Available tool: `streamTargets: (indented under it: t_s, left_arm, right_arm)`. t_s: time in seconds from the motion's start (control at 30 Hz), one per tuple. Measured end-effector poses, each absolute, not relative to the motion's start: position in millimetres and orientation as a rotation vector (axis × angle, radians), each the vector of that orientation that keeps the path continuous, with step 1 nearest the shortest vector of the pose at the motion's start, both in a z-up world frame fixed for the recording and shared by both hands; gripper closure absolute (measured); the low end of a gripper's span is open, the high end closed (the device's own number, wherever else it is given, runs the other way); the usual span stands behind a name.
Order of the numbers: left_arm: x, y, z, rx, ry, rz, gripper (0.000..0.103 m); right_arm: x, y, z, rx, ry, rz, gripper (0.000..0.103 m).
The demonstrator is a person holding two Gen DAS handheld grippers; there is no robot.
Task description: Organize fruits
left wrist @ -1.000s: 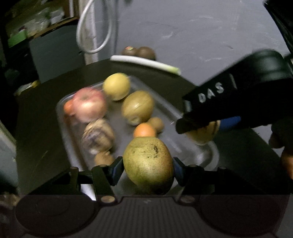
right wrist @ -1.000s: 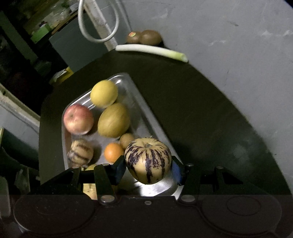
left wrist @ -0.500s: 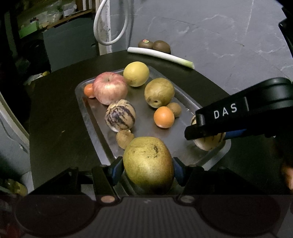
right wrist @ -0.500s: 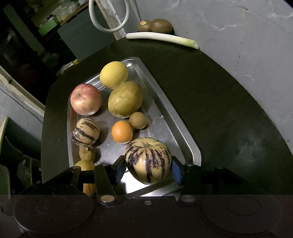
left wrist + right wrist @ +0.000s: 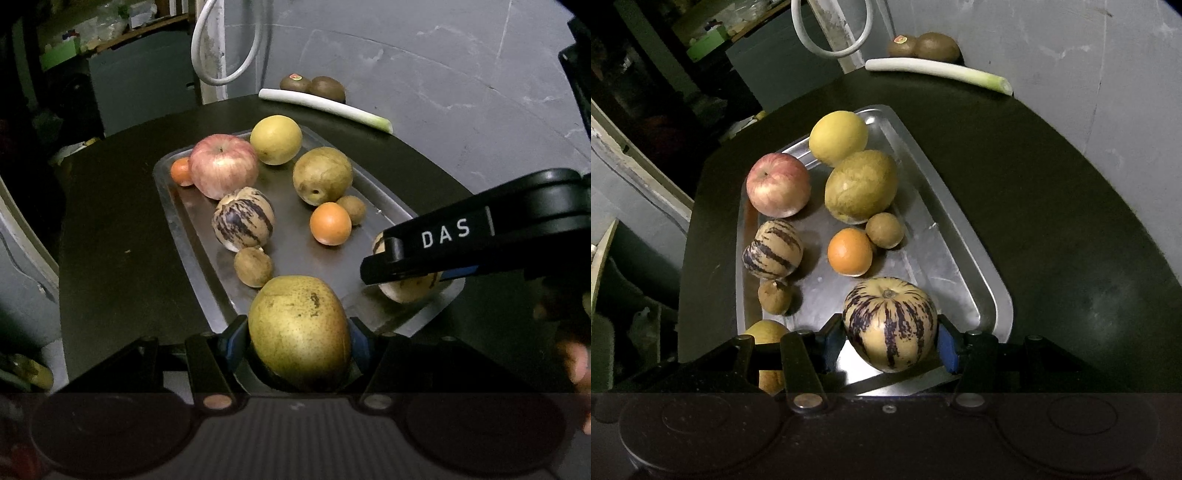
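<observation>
Grippers level over tray [image 5: 960, 236]: we note left gripper [image 5: 297, 338] clamping pear [image 5: 299, 330], right gripper [image 5: 890, 338] clamping striped melon [image 5: 890, 323].

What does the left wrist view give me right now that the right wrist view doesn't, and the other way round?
Only the left wrist view shows the small orange tucked behind the red apple, the left gripper shut on the green-brown pear, and the right gripper's black body marked DAS.

Only the right wrist view shows the right gripper clamping the whole striped pepino melon over the tray's near end.

Both show the metal tray, the apple, the second pepino melon, the larger orange, the leek and two kiwis behind it.
</observation>
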State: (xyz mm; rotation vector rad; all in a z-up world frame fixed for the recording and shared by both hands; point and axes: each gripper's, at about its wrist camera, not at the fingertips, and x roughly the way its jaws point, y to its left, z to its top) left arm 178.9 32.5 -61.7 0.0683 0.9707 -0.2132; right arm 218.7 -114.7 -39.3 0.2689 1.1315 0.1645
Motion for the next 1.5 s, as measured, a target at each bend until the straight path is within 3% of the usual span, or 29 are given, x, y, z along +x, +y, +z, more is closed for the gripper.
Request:
streamTargets:
  t_s: [0.27,0.37,0.43,0.57,0.9,1.1,1.5]
  left_arm:
    - [178,34,-63,0.058,0.974,-0.22,0.041]
    - [175,36,-59,0.035,0.962,-0.209,0.03]
    - [170,38,-56,0.034,0.947,-0.18,0.02]
    - [157,50,-47,-0.023,0.946,-0.144,0.02]
    - [95,99,3,-0.198,0.782,-0.005,0.001]
    - [64,106,22,-0.186,0.697,0.005,0.001]
    - [21,93,24,-0.113,0.64,0.048,0.001]
  right_arm:
    - [218,-122,-46,0.307,1.128,0.18,0.048]
    - [217,-125,-46,0.316,1.117,0.197,0.048]
    - [215,-127,-45,0.338,1.103,0.211,0.045]
    - [206,-131,-36,0.367,1.068,0.234,0.036]
    - [150,-136,19,0.305,0.873,0.242,0.013]
    - [102,-142,49,0.227,0.737,0.219,0.002]
    - [29,-159,52,0.118,0.58,0.156,0.001]
